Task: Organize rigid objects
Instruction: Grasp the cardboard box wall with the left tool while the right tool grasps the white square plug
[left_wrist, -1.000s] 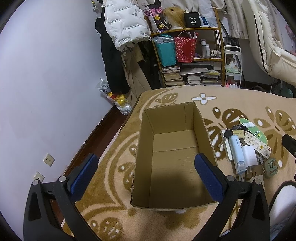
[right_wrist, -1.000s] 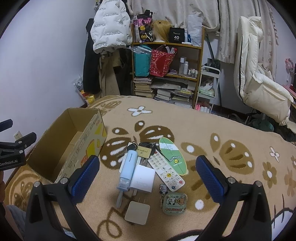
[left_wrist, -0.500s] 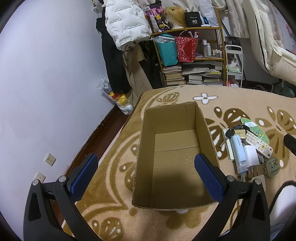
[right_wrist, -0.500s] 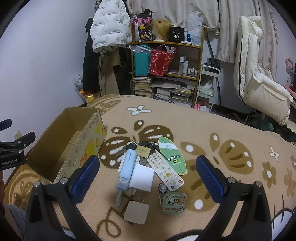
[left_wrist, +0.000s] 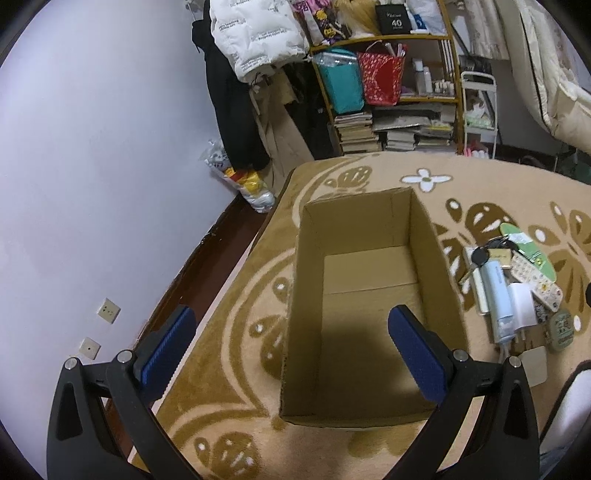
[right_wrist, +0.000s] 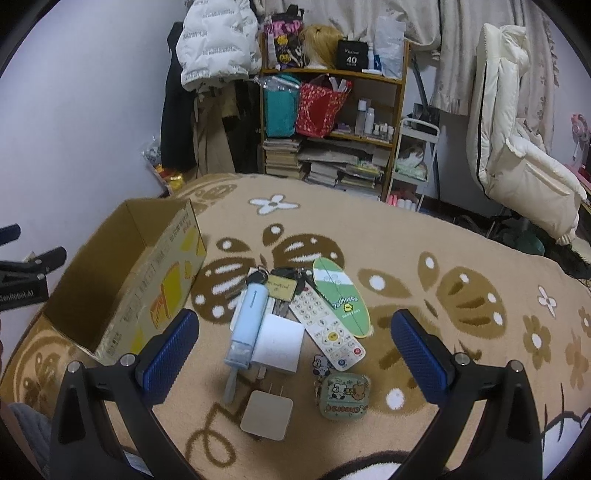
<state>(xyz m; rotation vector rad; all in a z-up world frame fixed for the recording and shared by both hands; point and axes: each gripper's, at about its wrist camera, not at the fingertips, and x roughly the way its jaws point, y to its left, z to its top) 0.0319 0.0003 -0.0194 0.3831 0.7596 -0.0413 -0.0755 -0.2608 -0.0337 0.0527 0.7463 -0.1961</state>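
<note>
1. The right gripper (right_wrist: 293, 345) hangs above the pile of small objects in the lower middle of the right wrist view; its jaws stand wide apart and hold nothing.
2. The left gripper (left_wrist: 288, 350) is also released and empty, over the near end of the cardboard box (left_wrist: 369, 229), which has nothing inside.
3. The blue tube (right_wrist: 249, 319) lies just ahead between the right jaws, with its long axis running away from the claw, so I judge the right hand is nearer to it.
4. Beside it are the white adapter (right_wrist: 279, 343), the remote (right_wrist: 325, 332) and the small tin (right_wrist: 345, 395).
5. The keys (right_wrist: 280, 277) are partly covered, and what lies under the tube is hard to make out.
</note>
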